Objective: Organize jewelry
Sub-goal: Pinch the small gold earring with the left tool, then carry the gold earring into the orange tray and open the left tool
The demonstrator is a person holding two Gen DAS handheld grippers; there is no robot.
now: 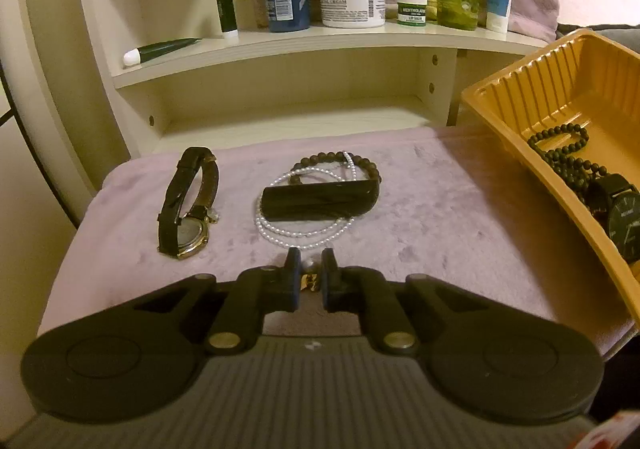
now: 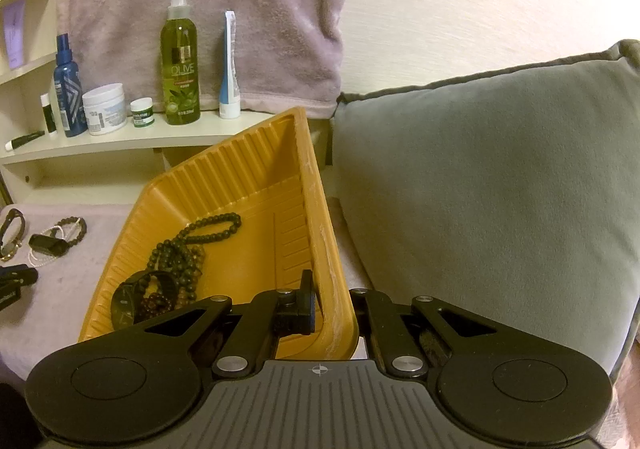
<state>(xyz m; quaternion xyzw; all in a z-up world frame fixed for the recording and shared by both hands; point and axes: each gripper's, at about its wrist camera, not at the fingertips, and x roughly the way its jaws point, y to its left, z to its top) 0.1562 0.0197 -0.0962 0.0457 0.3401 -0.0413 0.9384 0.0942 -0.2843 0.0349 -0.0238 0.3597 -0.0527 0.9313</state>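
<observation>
An orange tray (image 1: 508, 105) is tilted at the right; it also shows in the right wrist view (image 2: 256, 153). It holds a dark bead necklace (image 2: 188, 249) and a black watch (image 2: 140, 297). My right gripper (image 2: 330, 305) is shut on the tray's near right wall, one finger inside and one outside. On the pink towel (image 1: 440, 201) lie a brown-strap watch (image 1: 188, 205), a black bar-shaped bracelet (image 1: 320, 201), a pearl strand (image 1: 304, 237) and a dark bead bracelet (image 1: 340, 161). My left gripper (image 1: 311, 269) is nearly shut around a small pearl-and-gold piece (image 1: 310, 277) at the towel's front.
A cream shelf (image 1: 320, 41) behind the towel carries bottles, jars and tubes. A grey cushion (image 2: 500, 189) lies to the right of the tray. A pink cloth (image 2: 200, 9) hangs behind the shelf.
</observation>
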